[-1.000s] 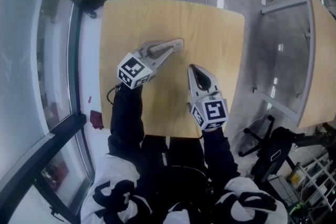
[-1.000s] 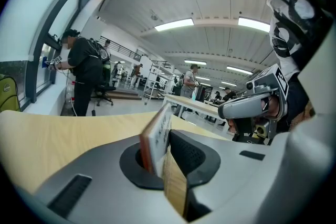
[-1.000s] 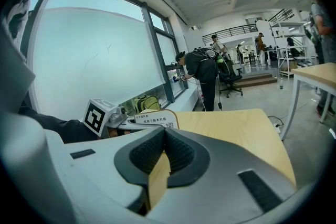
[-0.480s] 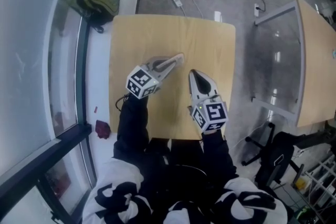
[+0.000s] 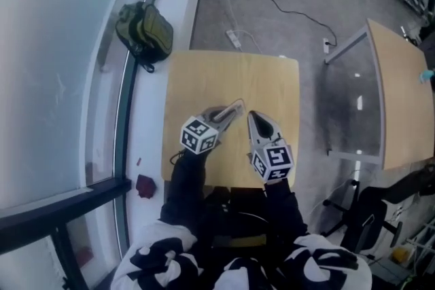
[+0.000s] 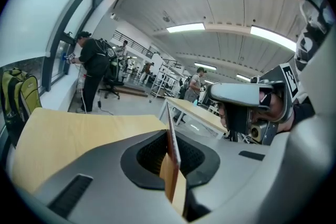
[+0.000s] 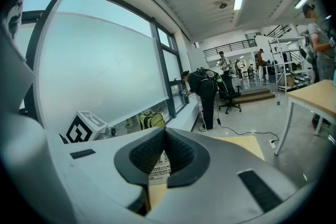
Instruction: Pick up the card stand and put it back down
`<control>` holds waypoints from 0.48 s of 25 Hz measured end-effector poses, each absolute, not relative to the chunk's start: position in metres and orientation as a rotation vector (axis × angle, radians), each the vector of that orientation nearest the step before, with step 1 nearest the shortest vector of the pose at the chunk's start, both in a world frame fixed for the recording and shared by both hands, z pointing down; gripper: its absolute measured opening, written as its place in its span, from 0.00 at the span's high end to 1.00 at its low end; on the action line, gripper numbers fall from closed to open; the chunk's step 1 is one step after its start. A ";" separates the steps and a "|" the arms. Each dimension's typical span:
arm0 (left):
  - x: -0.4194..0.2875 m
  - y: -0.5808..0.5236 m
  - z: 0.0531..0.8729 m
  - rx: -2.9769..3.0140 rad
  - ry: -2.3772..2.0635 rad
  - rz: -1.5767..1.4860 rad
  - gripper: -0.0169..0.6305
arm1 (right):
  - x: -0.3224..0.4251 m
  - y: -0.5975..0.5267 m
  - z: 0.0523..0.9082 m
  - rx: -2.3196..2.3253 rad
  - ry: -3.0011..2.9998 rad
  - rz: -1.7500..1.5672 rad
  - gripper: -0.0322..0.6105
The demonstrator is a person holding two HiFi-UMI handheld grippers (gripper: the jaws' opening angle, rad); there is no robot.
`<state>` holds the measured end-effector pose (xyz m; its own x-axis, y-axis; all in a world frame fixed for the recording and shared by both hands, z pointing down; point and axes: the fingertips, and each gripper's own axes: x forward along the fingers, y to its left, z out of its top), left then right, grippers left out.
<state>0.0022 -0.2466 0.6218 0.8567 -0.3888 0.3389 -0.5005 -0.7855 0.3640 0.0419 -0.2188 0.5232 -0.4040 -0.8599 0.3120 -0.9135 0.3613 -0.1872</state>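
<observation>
l gripper (image 5: pixel 232 110) jaws just closed in, now clenched on clear stand (image 6: pixel 172 140), edge-on btwn pads, over table (image 5: pixel 204 71) near half. r gripper (image 5: pixel 252 117) just beside, tips pressed together; printed slip (image 7: pixel 158 165) in gap behind tips, unclear what.

Pale wood bench (image 5: pixel 231 78) here, a square top with rounded corners, standing on the grey floor (image 5: pixel 292 17). At its 12 o'clock a white power strip (image 5: pixel 234 39) lies on that floor, cable trailing off. At 3 o'clock, well apart, a second wooden bench (image 5: pixel 401 92).
</observation>
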 end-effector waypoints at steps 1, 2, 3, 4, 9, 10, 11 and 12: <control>0.001 -0.239 0.616 2.580 -0.650 0.333 0.94 | 0.039 -0.214 0.520 1.611 -2.456 0.488 0.92; -0.002 -0.231 0.610 2.580 -0.647 0.326 0.94 | 0.035 -0.210 0.516 1.606 -2.459 0.475 0.92; -0.005 -0.224 0.604 2.582 -0.648 0.322 0.94 | 0.030 -0.205 0.511 1.598 -2.464 0.459 0.92; -0.008 -0.217 0.598 2.586 -0.650 0.320 0.94 | 0.025 -0.201 0.507 1.590 -2.469 0.441 0.92; -0.019 -0.183 0.567 2.639 -0.635 0.341 0.94 | 0.000 -0.177 0.479 1.517 -2.541 0.395 0.92; -0.020 -0.178 0.562 2.648 -0.637 0.352 0.94 | -0.005 -0.171 0.472 1.500 -2.560 0.381 0.92; -0.022 -0.173 0.556 2.657 -0.641 0.362 0.94 | -0.010 -0.165 0.466 1.486 -2.577 0.364 0.92; -0.025 -0.169 0.550 2.666 -0.648 0.367 0.94 | -0.015 -0.158 0.459 1.473 -2.593 0.345 0.92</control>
